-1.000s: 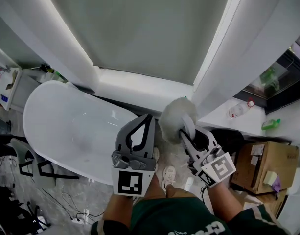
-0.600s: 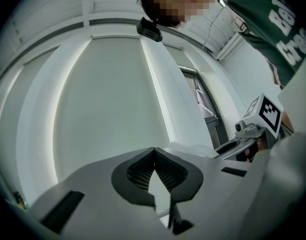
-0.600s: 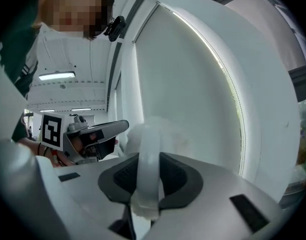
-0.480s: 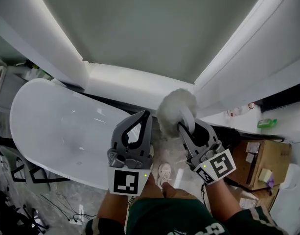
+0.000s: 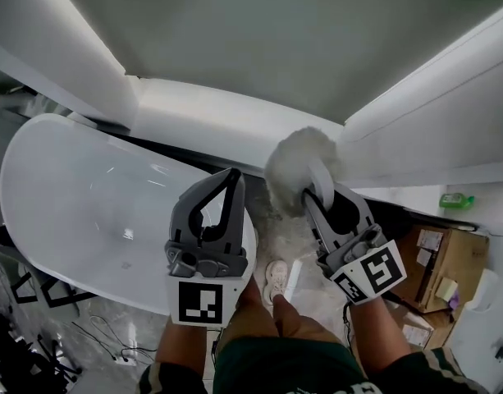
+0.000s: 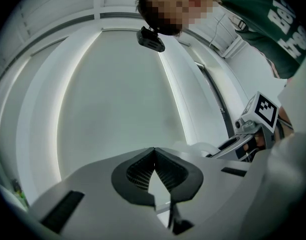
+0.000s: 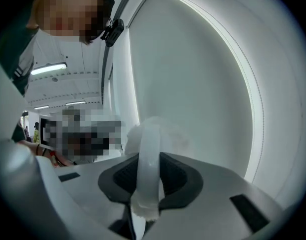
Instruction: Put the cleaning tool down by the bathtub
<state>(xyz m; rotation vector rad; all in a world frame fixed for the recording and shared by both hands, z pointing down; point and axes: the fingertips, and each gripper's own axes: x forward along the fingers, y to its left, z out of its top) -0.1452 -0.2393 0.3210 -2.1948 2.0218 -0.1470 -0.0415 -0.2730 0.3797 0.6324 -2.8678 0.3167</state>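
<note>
Holding the duster (image 5: 300, 167) by its white handle (image 7: 148, 171) in the right gripper (image 5: 323, 194), clamped across that handle, with the fluffy head sticking out past the tips. Hanging in the air above the strip of floor (image 5: 294, 238) between the tub (image 5: 79, 195) and the white ledge (image 5: 210, 125), beside the tub's near end, not yet resting on anything.

Most likely to go wrong at the release. Gripping only a thin, smooth handle, so could pivot in the pads under the head's weight on the way down. Could drop and roll if let go from too high. Could also end up inside the tub, or against the shoe (image 5: 276, 276), rather than by the tub, if lowered without first clearing the rim. Might snag the soft head on the ledge, being close to it.

Reaching forward and low, both grippers side by side. Pointing the right gripper slightly downward, marker cube (image 5: 368, 273) toward the head camera. Holding the left gripper (image 5: 232, 176) about level, just beside the right, over the tub's rim, shut on nothing, pads meeting at the tips.
</note>
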